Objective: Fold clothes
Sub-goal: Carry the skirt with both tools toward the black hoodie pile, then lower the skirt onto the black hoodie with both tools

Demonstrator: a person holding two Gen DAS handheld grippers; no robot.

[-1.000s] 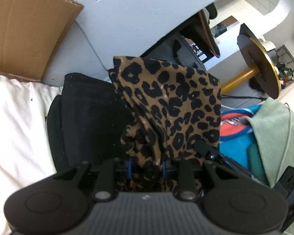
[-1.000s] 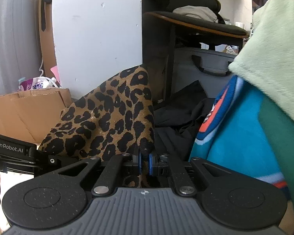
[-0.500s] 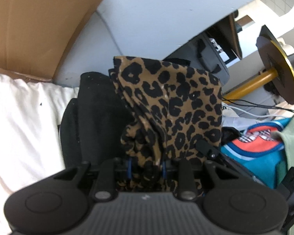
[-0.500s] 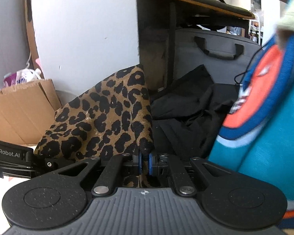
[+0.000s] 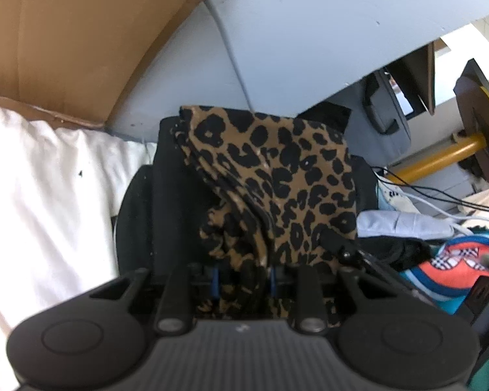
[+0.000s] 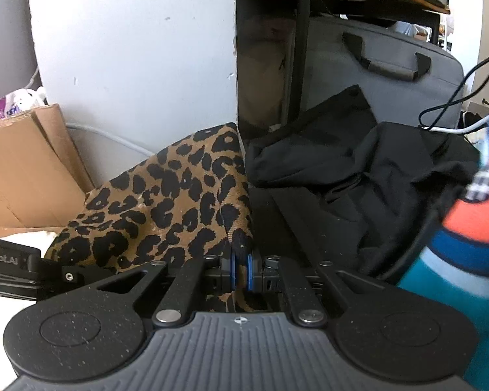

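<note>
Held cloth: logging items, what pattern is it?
Leopard print, black spots on tan; clearest in left wrist view.

Daylight fills both views, soft and even, with few hard shadows. The white bedding [image 5: 42,202] is washed out, nearly without detail. The fisheye bends the pale wall [image 5: 309,32] and cardboard [image 5: 65,32] into curves, with dark corners. The bright blue and orange garment [image 6: 466,228] at the right edge is smeared by blur.

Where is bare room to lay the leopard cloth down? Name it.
Free: the white bedding, between the cardboard and the black garment. Crowded: right of the leopard cloth, with cables, black clothes and the teal-orange garment.
</note>
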